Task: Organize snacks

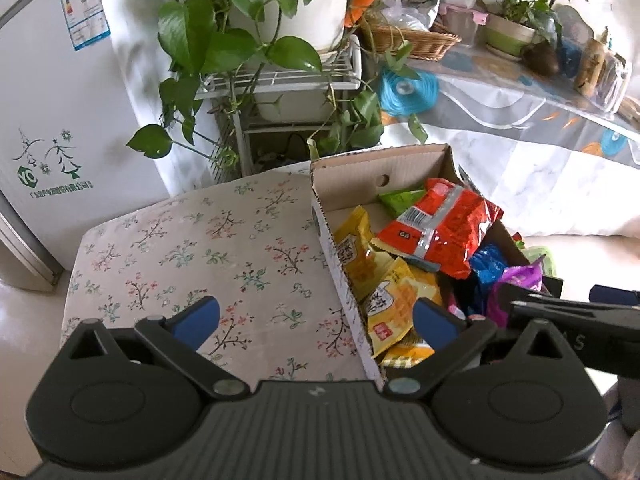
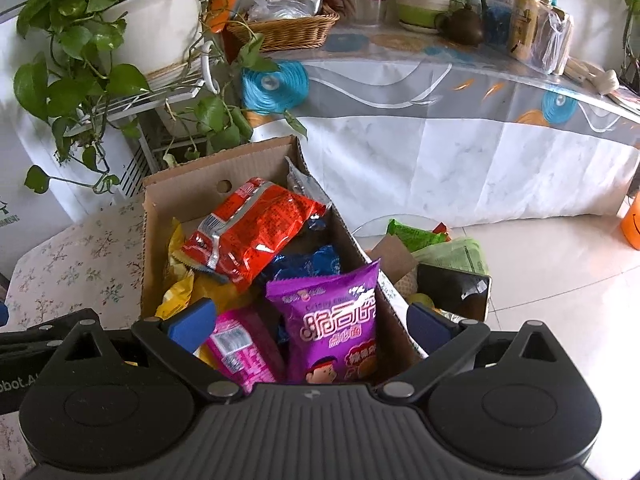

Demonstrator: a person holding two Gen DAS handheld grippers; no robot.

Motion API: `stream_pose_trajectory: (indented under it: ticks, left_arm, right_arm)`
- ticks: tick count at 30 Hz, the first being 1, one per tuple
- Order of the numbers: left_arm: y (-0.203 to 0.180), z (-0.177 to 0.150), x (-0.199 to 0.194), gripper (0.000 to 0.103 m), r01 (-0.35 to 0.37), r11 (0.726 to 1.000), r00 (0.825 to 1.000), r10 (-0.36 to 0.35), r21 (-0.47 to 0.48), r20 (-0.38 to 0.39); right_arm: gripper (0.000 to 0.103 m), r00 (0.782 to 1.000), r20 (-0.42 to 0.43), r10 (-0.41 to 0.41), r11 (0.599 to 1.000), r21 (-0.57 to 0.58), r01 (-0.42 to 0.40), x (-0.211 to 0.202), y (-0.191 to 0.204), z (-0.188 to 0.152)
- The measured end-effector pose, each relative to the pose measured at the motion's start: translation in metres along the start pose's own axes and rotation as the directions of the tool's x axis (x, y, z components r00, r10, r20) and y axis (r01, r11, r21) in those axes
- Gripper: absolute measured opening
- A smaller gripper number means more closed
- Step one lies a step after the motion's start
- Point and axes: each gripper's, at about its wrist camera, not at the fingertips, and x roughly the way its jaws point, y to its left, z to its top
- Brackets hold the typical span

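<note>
A cardboard box (image 1: 340,184) (image 2: 180,184) sits on a floral-covered table (image 1: 192,240) and holds several snack packets: a red packet (image 1: 436,224) (image 2: 256,228), yellow packets (image 1: 388,300), a blue packet (image 2: 312,264), a purple packet (image 2: 336,320) and a pink packet (image 2: 240,348). My left gripper (image 1: 316,324) is open and straddles the box's left wall. My right gripper (image 2: 312,328) is open over the box's near end, its jaws on either side of the purple packet, holding nothing.
A green packet (image 2: 416,236), a pale green bag (image 2: 456,252) and a dark container (image 2: 452,288) lie right of the box. A potted vine on a white rack (image 1: 280,80) stands behind. A fridge (image 1: 48,120) is left. A long covered table (image 2: 440,120) runs behind.
</note>
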Motion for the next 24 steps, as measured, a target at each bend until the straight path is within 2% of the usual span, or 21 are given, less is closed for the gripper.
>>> stream_pose_trajectory:
  ticks: [5, 10, 16, 24]
  left_arm:
    - [0.015, -0.009, -0.007, 0.102, 0.023, 1.0, 1.0, -0.023, -0.011, -0.002]
    - [0.037, -0.021, -0.015, 0.102, 0.003, 1.0, 1.0, -0.003, -0.009, 0.001]
    - [0.065, -0.039, -0.02, 0.102, -0.035, 0.999, 0.999, 0.035, 0.005, -0.008]
    - [0.109, -0.065, -0.024, 0.102, -0.072, 0.997, 0.996, 0.073, 0.023, -0.041]
  right_arm:
    - [0.103, 1.0, 0.026, -0.002, 1.0, -0.014, 0.003, -0.007, 0.013, -0.008]
    - [0.103, 0.999, 0.01, 0.038, 0.999, -0.009, -0.038, -0.008, 0.031, -0.021]
    - [0.103, 0.998, 0.025, 0.058, 0.994, -0.093, -0.056, -0.012, 0.063, -0.035]
    - [0.103, 0.988, -0.013, 0.156, 0.974, -0.166, -0.156, -0.009, 0.1, -0.057]
